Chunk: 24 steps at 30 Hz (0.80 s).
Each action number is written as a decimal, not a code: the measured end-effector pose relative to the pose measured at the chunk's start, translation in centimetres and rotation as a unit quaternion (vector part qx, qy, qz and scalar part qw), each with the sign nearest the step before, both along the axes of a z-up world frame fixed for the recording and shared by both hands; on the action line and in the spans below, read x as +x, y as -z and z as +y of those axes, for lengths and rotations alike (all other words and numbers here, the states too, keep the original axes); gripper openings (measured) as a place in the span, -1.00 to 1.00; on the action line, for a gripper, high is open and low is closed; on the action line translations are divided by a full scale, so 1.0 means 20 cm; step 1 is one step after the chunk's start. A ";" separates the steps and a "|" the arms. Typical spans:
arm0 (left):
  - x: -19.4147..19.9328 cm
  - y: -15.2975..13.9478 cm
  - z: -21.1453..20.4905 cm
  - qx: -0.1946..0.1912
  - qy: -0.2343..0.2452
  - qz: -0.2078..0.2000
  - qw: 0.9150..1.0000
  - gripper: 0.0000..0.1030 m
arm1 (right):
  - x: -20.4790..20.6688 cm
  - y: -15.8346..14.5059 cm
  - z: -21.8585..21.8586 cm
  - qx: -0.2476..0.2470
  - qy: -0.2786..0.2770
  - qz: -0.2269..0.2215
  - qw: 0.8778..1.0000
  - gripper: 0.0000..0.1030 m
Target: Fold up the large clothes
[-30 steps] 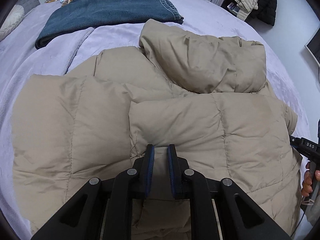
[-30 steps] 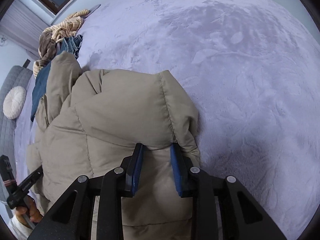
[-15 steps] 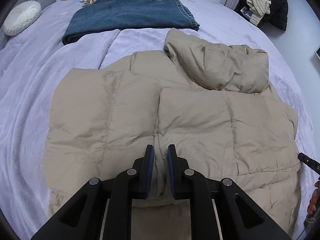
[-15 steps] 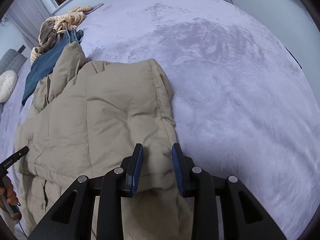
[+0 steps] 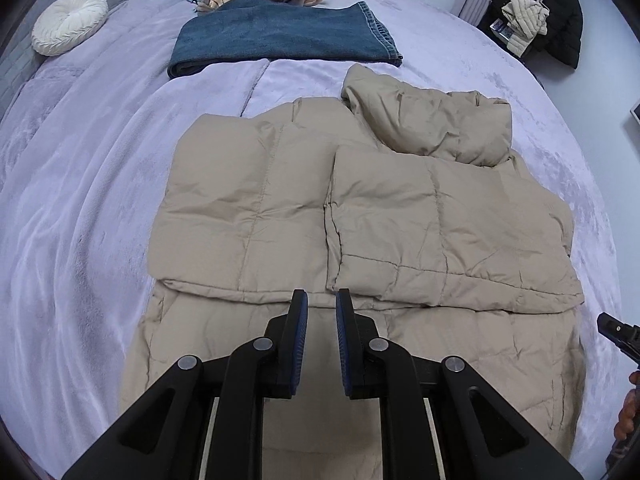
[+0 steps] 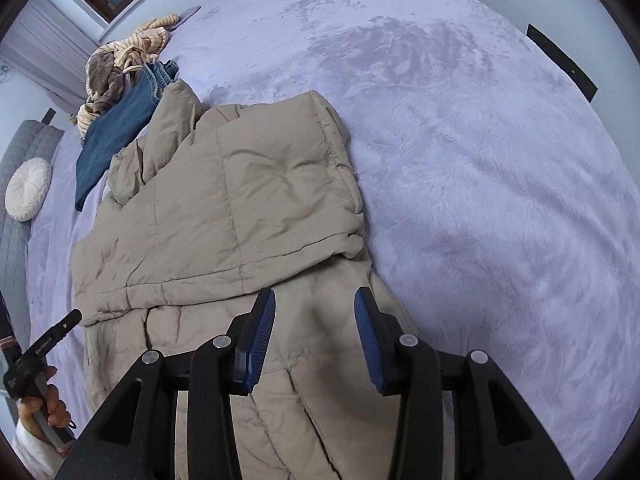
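The wide bed with its lavender plush blanket (image 5: 100,208) carries the beige quilted puffer jacket (image 5: 280,200), lying flat with its long axis running from the near hem away to the hood end, which points towards the folded blue denim jeans (image 5: 280,36). Both sleeves seem folded across the chest. The left tool (image 5: 321,304) hangs just above the lower hem area, released, jaws narrowly apart. The right tool (image 6: 315,300) hovers over the jacket's edge, wide apart and empty.

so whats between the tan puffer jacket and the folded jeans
Only a bare strip of lilac blanket separates the puffer jacket from the jeans, seen in the left wrist view.
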<state>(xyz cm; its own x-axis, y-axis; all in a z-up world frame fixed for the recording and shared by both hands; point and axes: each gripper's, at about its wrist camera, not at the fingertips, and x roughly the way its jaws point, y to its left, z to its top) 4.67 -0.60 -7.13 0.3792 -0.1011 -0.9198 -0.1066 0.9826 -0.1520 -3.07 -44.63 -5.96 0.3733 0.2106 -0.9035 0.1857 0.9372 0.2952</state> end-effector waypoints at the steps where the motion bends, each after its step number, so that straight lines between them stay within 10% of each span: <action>1: -0.01 -0.01 0.00 -0.004 -0.001 0.003 1.000 -0.69 | -0.01 -0.01 0.01 0.001 -0.003 0.001 1.000 -0.12; 3: -0.05 -0.03 0.00 -0.013 0.000 0.010 1.000 -0.29 | -0.04 -0.04 0.03 0.003 -0.008 0.002 1.000 -0.11; 4: -0.07 -0.04 0.00 -0.011 0.000 0.012 1.000 0.87 | -0.05 -0.05 0.04 0.003 -0.011 0.002 1.000 -0.11; 5: -0.10 -0.06 -0.01 0.003 -0.005 0.008 1.000 0.96 | -0.06 -0.07 0.05 0.004 -0.015 0.002 1.000 -0.11; 24: -0.43 -0.22 -0.04 0.019 -0.018 0.025 0.999 0.98 | -0.28 -0.22 0.15 0.052 -0.046 -0.004 0.998 0.56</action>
<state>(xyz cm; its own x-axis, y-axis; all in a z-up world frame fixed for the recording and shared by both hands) -4.02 -1.45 -2.65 0.3363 -0.0529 -0.9403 -0.1484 0.9830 -0.1084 -8.58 -41.72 -1.51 0.3541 0.3362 -0.8727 0.0971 0.9149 0.3919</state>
